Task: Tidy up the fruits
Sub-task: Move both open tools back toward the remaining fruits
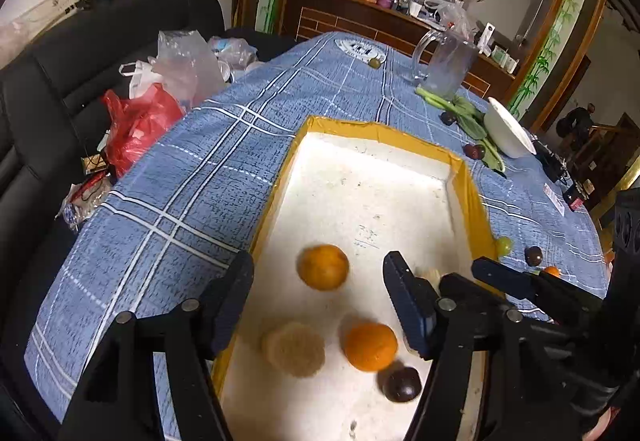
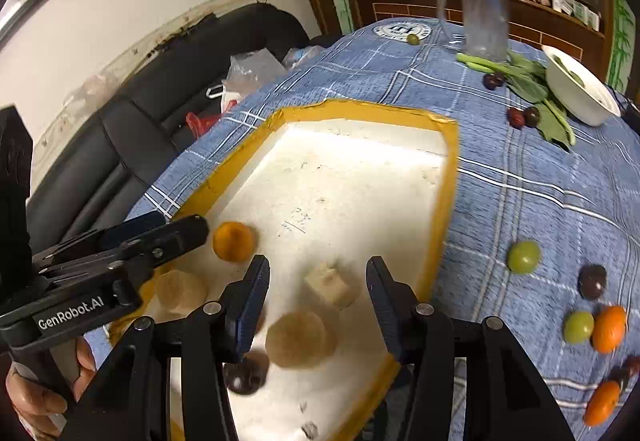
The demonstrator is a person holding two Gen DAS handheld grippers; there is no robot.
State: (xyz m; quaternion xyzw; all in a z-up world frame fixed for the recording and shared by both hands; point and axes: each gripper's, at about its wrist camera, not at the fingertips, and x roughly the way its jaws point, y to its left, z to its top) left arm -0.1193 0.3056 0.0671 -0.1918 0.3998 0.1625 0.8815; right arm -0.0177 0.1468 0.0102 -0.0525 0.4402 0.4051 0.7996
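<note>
A white foam tray with a yellow taped rim [image 1: 472,185] [image 2: 450,177] lies on the blue plaid table. In it lie two oranges [image 1: 323,267] [image 1: 371,347], a pale round fruit [image 1: 294,349] [image 2: 300,339], a dark plum [image 1: 402,384] [image 2: 245,377] and a pale cube-like piece [image 2: 332,283]. My left gripper [image 1: 318,305] is open and empty above the tray's near end. My right gripper [image 2: 316,305] is open and empty over the pale round fruit. Loose on the cloth to the right lie green grapes [image 2: 524,257], a plum [image 2: 593,281] and oranges [image 2: 609,329].
A white bowl [image 2: 580,91], leafy greens [image 2: 532,81], a clear jug [image 2: 484,21] and several dark fruits [image 2: 524,117] sit at the far right. A black sofa with plastic bags [image 1: 140,121] runs along the table's left edge. A wooden counter stands behind.
</note>
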